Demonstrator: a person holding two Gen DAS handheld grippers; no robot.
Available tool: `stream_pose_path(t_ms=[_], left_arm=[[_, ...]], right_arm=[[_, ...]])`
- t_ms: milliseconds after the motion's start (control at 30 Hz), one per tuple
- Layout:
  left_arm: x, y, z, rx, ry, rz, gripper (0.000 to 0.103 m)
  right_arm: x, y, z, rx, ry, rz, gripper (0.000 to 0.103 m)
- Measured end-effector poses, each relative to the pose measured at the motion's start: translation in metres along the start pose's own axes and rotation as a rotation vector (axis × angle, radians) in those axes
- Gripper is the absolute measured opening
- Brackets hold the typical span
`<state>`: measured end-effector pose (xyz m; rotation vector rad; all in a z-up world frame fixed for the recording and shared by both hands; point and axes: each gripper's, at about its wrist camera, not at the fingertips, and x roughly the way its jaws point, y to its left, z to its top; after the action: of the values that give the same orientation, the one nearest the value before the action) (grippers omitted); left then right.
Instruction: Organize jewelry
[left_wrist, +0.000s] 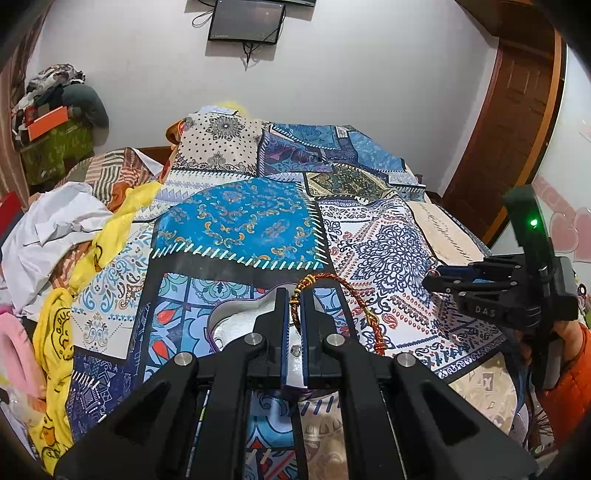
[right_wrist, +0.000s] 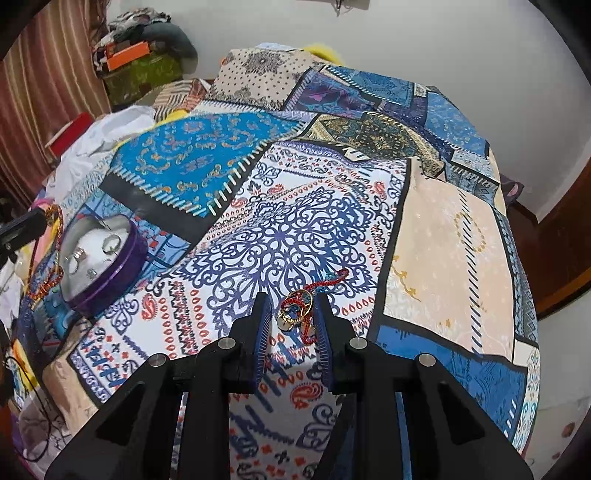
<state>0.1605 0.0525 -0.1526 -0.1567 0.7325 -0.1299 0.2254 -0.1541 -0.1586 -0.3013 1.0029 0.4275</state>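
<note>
Firstly, through the left wrist camera I see the left hand-held gripper (left_wrist: 294, 295) with its jaws drawn almost together, pinching a red-and-gold braided cord bracelet (left_wrist: 354, 306). The cord loops out to the right of the fingers and trails down onto the patchwork bedspread (left_wrist: 236, 218). Directly beneath those fingers sits a purple heart-shaped box (left_wrist: 229, 321) with a pale lining; the gripper hides most of its interior, so I cannot tell its contents from this side. The right hand-held gripper (left_wrist: 430, 282) shows at the right edge, carried by a hand in an orange sleeve (left_wrist: 569, 373). A yellow cloth (left_wrist: 110, 229) lies crumpled along the left side of the bed.

Through the right wrist camera, I note the right hand-held gripper (right_wrist: 291, 302) with jaws partly open. Between them lies a red-and-blue cord charm bracelet (right_wrist: 303, 306) with gold rings and small discs; it lies against the right finger, but whether the left pad presses it I cannot tell. Its cord end rests on the bedspread just ahead. The heart-shaped box stands open well to the left, holding several silver rings (right_wrist: 110, 243) and small studs on the white lining. The braided bracelet hangs beside the box's left edge.
</note>
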Motion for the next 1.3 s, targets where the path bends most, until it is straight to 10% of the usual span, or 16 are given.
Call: stream_pose_path(t_ms=[367, 1300], left_arm=[[-0.006, -0.008, 0.003, 0.014, -0.005, -0.001, 0.003], [-0.012, -0.031, 0.003, 0.051, 0.007, -0.013, 0.003]], right_arm=[[-0.003, -0.006, -0.002, 0.020, -0.030, 0.025, 0.008], [-0.049, -0.003, -0.060, 0.070, -0.038, 0.063, 0.015]])
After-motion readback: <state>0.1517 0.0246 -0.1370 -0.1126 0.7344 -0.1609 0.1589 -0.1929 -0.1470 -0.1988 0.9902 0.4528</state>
